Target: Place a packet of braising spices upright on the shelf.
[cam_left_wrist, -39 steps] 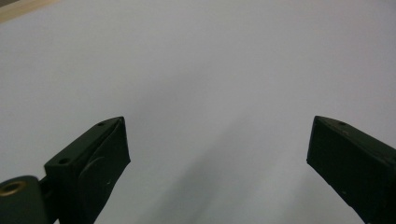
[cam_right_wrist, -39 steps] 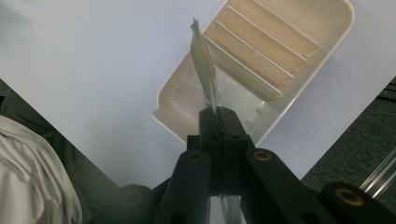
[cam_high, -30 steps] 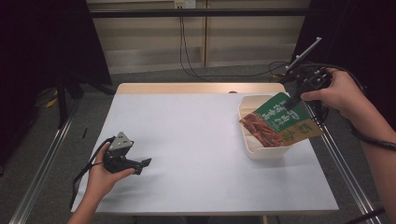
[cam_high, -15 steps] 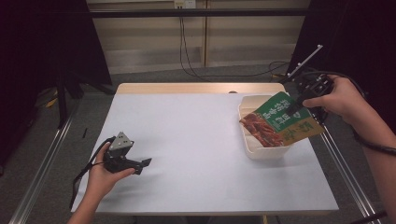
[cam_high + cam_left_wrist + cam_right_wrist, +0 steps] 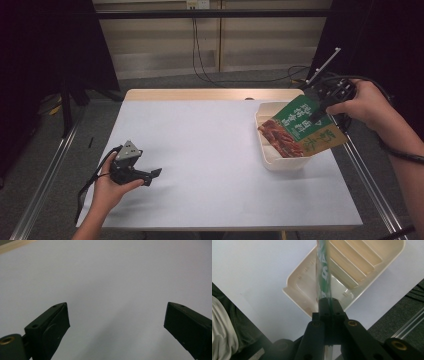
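Right gripper, at right of the high view, has just been closing and now pinches the upper edge of the green packet, held tilted over the cream tray at mid-right, while the left gripper, lower left, rests on the table, jaws wide apart and empty.

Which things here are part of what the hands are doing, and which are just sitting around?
Part of the job:
- green snack packet, held over the tray
- cream tray on the table's right side
- right gripper, shut on the packet's edge

Just there:
- left gripper, open, holding nothing
- white table
- cables on the floor behind
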`<state>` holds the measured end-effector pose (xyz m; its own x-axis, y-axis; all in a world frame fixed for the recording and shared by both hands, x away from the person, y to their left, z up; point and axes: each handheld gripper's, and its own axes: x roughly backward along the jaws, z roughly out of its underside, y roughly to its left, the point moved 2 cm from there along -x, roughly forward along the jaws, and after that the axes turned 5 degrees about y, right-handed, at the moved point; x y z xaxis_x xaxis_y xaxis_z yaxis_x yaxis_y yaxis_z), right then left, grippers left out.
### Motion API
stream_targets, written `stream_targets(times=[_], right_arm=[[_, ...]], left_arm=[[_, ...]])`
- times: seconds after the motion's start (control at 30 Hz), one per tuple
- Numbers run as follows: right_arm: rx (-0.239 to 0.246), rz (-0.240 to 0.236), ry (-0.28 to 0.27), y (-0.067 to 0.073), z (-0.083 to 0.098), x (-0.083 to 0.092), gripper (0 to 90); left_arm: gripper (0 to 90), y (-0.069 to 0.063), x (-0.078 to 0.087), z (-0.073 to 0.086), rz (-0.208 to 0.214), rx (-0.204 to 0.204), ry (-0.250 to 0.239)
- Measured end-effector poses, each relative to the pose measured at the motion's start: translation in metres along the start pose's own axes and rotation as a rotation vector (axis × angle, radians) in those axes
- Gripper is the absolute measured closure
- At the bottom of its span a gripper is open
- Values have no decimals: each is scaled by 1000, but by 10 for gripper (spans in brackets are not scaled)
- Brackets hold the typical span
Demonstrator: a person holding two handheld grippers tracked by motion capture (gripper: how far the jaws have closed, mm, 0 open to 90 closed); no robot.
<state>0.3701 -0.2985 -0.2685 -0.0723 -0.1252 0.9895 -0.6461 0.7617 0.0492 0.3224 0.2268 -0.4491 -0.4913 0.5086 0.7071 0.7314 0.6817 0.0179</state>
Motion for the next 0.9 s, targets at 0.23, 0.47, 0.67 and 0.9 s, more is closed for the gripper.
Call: stream_targets(times=[0.23, 0.47, 0.67, 0.9], right_arm=[[33, 30, 54, 3, -13, 12, 900], [49, 16, 102, 8, -24, 8, 900], [44, 9, 104, 7, -27, 5, 900], [38, 10, 102, 5, -25, 3, 900]], left_arm=[[59, 1, 2, 0, -7, -16, 5], [59, 1, 1, 0, -4, -4, -3], [60, 1, 2, 0, -6, -9, 5], [61, 0, 0, 0, -2, -10, 3]])
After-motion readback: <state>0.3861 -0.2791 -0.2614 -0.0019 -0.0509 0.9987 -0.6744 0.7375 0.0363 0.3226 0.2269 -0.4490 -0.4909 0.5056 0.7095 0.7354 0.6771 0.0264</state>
